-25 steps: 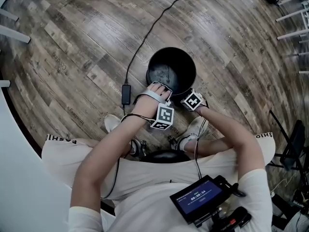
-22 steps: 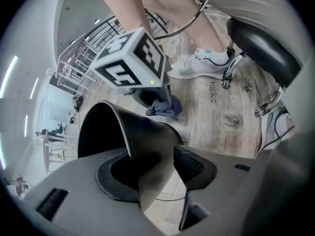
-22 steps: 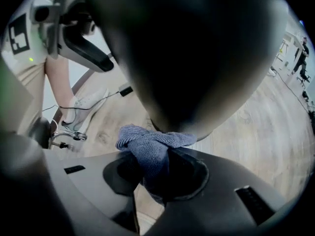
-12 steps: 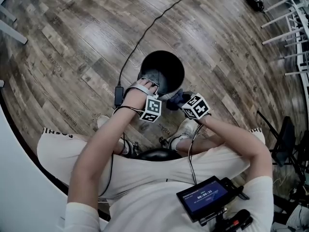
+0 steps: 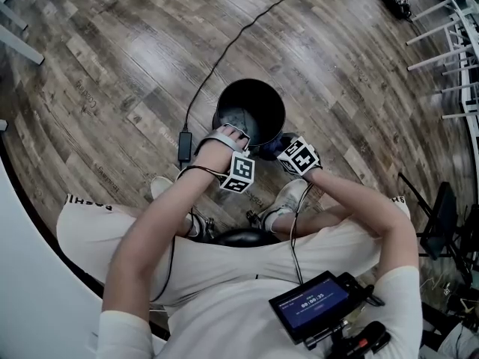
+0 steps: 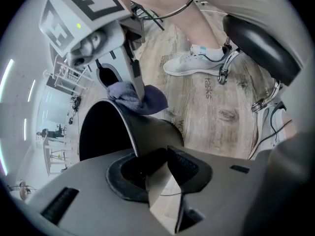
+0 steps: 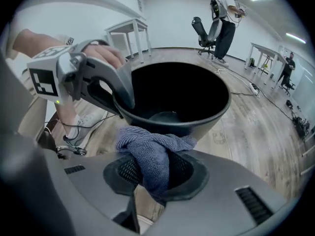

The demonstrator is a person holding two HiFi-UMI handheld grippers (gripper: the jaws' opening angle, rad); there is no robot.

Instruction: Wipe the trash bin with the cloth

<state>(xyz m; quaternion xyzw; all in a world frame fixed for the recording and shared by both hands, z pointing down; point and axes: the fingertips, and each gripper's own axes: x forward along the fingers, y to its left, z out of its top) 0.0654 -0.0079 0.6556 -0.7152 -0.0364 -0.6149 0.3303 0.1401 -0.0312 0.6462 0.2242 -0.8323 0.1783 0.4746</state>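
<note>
Seen from above, a seated person leans over a black bin point(image 5: 258, 103) standing upright on a wood-plank floor point(image 5: 112, 66), a claw in each hand. The left claw point(image 6: 160, 168) straddles the bin's near rim – 1 jaw inside, 1 outside – and its jaws have just been closing, with the bin wall caught between them. The right claw point(image 7: 152, 173) is clamped on a bunched blue-grey cloth point(image 7: 152, 154), which spills up out of the jaws and presses against the outside of the bin just under the rim. The 2 claws sit close together at the side of the bin nearest the person. The inside of the bin is dark, with a dull sheen at the bottom. A black cable point(image 5: 224, 51) runs across the floor past the bin's left side. 2 pale shoes point(image 5: 288, 194) rest on the floor just below the claws – and a small lit screen point(image 5: 310, 305) hangs at the person's chest.
</note>
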